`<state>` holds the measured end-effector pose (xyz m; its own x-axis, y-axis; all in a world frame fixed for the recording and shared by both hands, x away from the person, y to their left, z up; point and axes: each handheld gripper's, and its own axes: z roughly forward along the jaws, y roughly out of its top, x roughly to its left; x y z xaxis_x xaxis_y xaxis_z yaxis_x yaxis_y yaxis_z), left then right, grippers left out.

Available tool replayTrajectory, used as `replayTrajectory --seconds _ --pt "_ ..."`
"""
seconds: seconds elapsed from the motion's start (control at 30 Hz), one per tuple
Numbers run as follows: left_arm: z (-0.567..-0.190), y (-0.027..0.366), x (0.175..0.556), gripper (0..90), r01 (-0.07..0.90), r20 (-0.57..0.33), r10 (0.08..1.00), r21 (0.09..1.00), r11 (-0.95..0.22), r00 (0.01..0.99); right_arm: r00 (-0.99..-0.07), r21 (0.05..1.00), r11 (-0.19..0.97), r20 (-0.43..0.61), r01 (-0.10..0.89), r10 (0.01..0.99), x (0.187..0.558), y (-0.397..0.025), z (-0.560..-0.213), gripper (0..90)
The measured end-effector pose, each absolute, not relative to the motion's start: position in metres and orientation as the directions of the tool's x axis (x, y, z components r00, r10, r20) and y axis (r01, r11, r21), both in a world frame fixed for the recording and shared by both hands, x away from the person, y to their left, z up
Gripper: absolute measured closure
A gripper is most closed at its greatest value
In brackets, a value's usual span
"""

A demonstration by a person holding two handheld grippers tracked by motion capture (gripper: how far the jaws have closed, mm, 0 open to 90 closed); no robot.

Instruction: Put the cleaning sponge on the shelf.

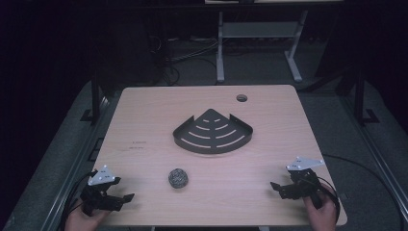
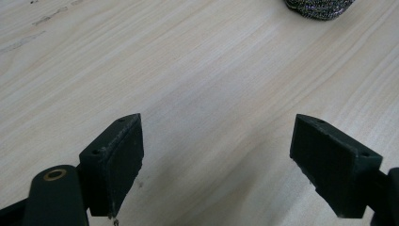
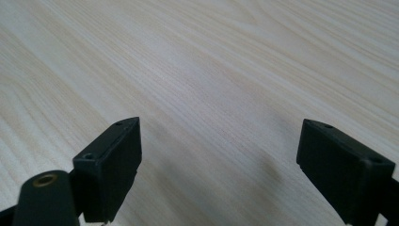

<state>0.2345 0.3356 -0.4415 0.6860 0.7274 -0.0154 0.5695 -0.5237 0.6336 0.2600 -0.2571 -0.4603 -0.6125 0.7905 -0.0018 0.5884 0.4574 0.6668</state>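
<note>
A dark metal corner shelf tray (image 1: 213, 132) with curved slots lies flat at the middle of the wooden table (image 1: 144, 115). In front of it sits a steel-wool scrubber ball (image 1: 178, 178), whose lower edge also peeks in as the scrubber (image 2: 320, 8) at the top of the left gripper view. My left gripper (image 1: 123, 199) rests near the front left corner, open and empty, to the left of the ball. Over bare wood my left gripper (image 2: 216, 155) holds its jaws wide apart. At the front right, my right gripper (image 1: 275, 188) is open too, and my right gripper (image 3: 219, 160) holds nothing.
A round cable hole (image 1: 241, 98) sits in the table's far right area. Beyond the table stand the legs of another desk (image 1: 220, 48) with cables on the floor. Black cables (image 1: 356, 166) trail off the right side. The surroundings are dark.
</note>
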Motion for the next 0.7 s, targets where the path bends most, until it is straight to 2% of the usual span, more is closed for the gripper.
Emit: replayTrajectory --seconds 0.7 --pt "-0.423 0.316 0.244 17.3 0.526 0.014 0.69 0.636 -0.564 0.724 -0.625 0.661 0.472 -0.007 0.583 0.781 0.262 -0.254 -0.461 14.0"
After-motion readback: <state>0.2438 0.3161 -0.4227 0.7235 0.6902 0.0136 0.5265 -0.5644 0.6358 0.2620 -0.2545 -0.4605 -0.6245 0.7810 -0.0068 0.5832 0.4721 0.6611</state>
